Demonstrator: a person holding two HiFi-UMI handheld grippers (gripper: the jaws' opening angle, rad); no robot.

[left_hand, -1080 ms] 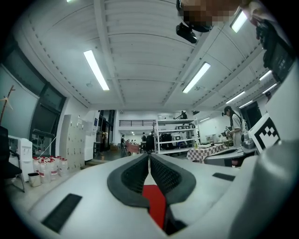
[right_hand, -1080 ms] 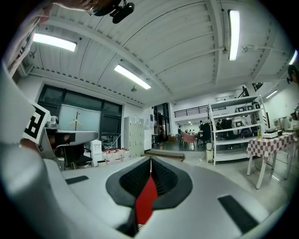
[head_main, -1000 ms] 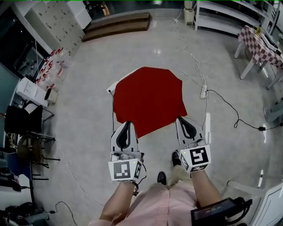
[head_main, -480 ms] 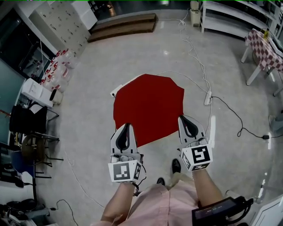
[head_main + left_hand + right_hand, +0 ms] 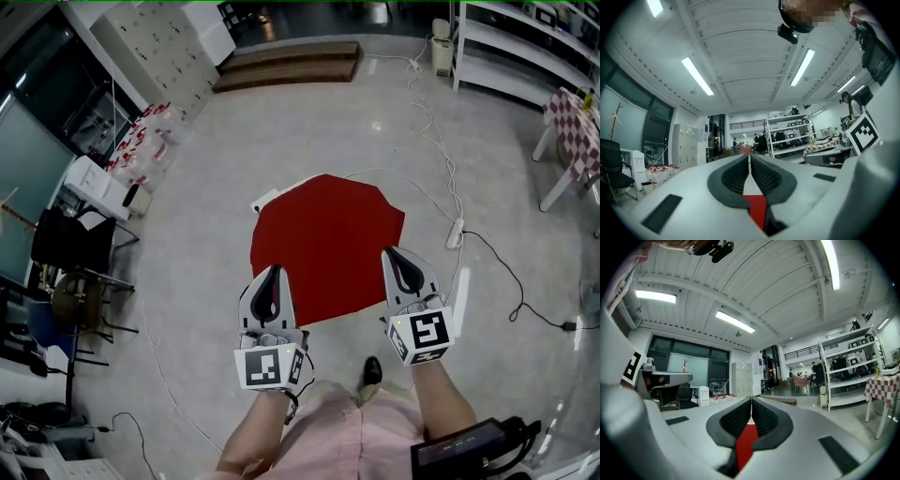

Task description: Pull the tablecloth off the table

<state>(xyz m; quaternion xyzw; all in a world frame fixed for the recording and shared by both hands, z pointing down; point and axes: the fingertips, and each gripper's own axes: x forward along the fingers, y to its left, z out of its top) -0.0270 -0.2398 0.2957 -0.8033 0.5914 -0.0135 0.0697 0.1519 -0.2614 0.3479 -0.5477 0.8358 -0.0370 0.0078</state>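
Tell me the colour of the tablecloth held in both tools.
The tablecloth is plain red, clearest in the head view.

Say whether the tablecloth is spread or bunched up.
Spread: the tablecloth lies smooth and flat, its near edge pinched by the left gripper and right gripper.

**A:** How are the arms set?

**B:** Both bare forearms (image 5: 442, 405) reach forward from the body, side by side and apart. The left gripper (image 5: 273, 274) and right gripper (image 5: 392, 253) lie level and roughly parallel, tips pointing away.

**A:** And the jaws?

**B:** Pressed together on both. Each pair has a thin strip of the red tablecloth (image 5: 328, 244) pinched between its pads, one at each end of the near edge.
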